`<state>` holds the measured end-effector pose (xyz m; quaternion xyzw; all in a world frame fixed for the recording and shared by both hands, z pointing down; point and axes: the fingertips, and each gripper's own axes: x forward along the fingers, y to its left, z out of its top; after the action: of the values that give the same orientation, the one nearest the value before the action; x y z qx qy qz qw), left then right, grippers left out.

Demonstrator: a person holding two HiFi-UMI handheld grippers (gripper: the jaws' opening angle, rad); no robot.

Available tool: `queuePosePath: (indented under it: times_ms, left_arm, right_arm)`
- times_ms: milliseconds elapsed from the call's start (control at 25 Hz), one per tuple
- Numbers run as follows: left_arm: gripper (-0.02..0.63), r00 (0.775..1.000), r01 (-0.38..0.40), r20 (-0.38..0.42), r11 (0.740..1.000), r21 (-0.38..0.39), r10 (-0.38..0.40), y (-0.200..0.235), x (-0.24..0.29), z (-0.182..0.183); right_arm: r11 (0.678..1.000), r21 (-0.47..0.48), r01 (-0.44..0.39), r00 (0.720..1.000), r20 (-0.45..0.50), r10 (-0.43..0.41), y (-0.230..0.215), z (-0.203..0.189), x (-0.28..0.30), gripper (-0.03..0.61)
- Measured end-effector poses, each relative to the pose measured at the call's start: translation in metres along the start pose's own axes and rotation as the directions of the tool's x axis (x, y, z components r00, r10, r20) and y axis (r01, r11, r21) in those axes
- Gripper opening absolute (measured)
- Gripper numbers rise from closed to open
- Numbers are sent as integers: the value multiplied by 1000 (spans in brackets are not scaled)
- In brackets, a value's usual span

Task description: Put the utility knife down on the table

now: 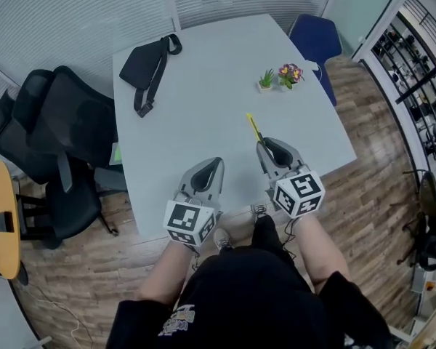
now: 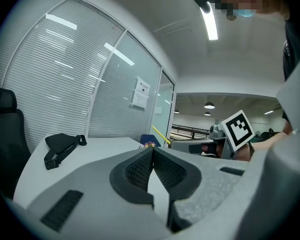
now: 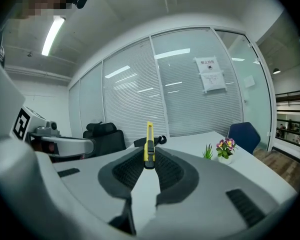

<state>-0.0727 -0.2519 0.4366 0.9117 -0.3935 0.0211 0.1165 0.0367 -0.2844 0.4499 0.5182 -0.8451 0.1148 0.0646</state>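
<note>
A yellow utility knife [image 1: 255, 128] with a black slider sticks out forward from my right gripper [image 1: 261, 145], which is shut on its rear end. In the right gripper view the utility knife [image 3: 149, 143] stands up between the closed pads, held above the white table [image 1: 203, 100]. My left gripper [image 1: 216, 161] hovers over the table's near edge with its jaws closed together and nothing between them; the left gripper view shows its tips [image 2: 152, 149] meeting. The right gripper [image 2: 197, 145] with the yellow blade also shows at the right of that view.
A black waist bag [image 1: 149, 64] lies at the table's far left. Two small potted plants [image 1: 280, 76] stand at the far right. A black office chair [image 1: 58, 133] is left of the table, a blue chair [image 1: 316, 38] at its far right corner. A round wooden table [image 1: 1, 220] sits at the left edge.
</note>
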Motion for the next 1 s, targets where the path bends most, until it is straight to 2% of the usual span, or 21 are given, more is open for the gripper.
queuePosePath:
  times_ms: [400, 1000]
  left_arm:
    - [5, 997, -72, -40, 997, -14, 72, 8, 45, -13]
    - [5, 987, -118, -112, 993, -4, 116, 23, 84, -52]
  right_arm:
    - [995, 12, -94, 990, -101, 95, -39, -31, 50, 69]
    - [988, 34, -153, 949, -275, 156, -68, -107, 98, 69]
